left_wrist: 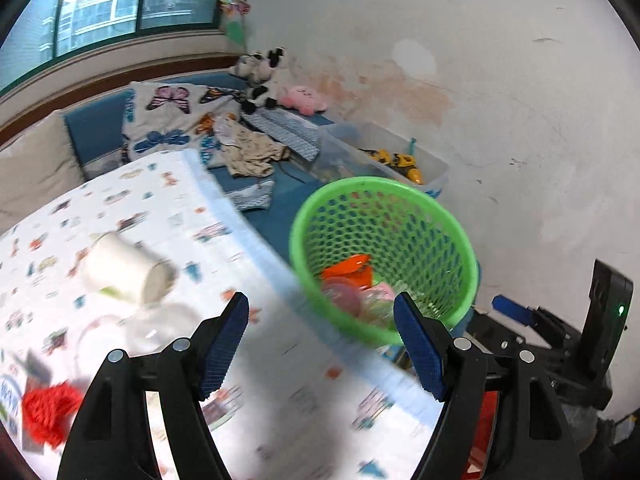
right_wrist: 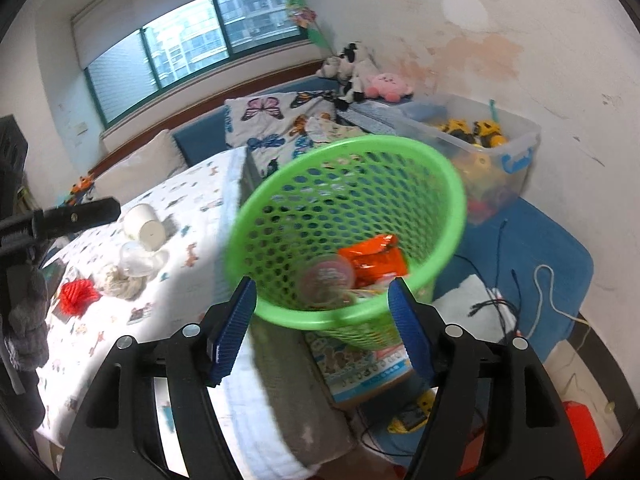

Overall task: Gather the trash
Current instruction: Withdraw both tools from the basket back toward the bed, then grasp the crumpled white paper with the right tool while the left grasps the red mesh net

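A green mesh basket (right_wrist: 348, 184) stands tilted beside the bed, holding an orange wrapper (right_wrist: 372, 260) and a round pink-lidded tub (right_wrist: 326, 280). My right gripper (right_wrist: 320, 332) is open; the basket's lower part sits between its blue pads, blurred, and the pads do not press on it. My left gripper (left_wrist: 320, 344) is open and empty over the bed's edge. On the patterned sheet lie a white cup (left_wrist: 124, 268), a clear plastic cup (left_wrist: 160, 320) and a red yarn bundle (left_wrist: 50, 404). The basket (left_wrist: 380, 248) is right of it.
A clear bin of yellow toys (right_wrist: 480, 140) stands against the wall. Cables (right_wrist: 492, 300) cross the blue mat. A printed box (right_wrist: 360, 364) lies under the basket. Pillows and plush toys (right_wrist: 388, 80) fill the far end of the bed.
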Demonstrator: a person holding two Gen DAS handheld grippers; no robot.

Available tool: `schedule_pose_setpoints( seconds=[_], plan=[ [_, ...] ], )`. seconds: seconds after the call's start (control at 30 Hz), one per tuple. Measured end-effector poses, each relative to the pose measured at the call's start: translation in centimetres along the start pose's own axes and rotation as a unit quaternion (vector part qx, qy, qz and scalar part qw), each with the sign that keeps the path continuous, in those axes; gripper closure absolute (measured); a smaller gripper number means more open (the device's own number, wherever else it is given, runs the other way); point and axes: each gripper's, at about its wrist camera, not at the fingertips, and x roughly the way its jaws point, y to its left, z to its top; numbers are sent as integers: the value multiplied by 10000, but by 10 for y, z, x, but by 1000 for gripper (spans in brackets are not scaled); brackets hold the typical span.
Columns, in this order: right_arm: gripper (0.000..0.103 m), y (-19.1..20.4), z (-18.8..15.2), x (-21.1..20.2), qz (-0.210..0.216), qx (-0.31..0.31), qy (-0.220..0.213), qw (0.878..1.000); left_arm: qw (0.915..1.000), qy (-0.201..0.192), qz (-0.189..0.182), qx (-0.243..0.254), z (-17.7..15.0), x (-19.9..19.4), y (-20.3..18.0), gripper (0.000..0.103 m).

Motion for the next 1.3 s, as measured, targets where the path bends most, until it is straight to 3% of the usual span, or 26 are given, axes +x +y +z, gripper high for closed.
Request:
schedule_pose_setpoints(
  seconds=[0.33, 0.57, 0.73, 1.13, 1.3],
  plan=[
    [32, 70, -7, 11, 438, -379, 228, 9981, 9966, -29, 740, -357, -48, -51, 66, 31],
    [32, 117, -9, 21, 667, -636, 374, 9950, 9870, -18, 1458, -674, -81, -82, 128, 31],
    [32, 148, -8, 36, 888, -720, 540, 9920, 9817, 19, 1750, -744, -96, -96, 161, 31],
    [32, 216, -5, 100, 1393, -572, 1181, 9815, 9821, 121, 1690, -823, -111, -100, 198, 36],
    [32, 234, -8, 127, 1312, -436, 1376, 9808, 9846, 152, 1587, -724, -110, -95, 204, 36]
  ],
)
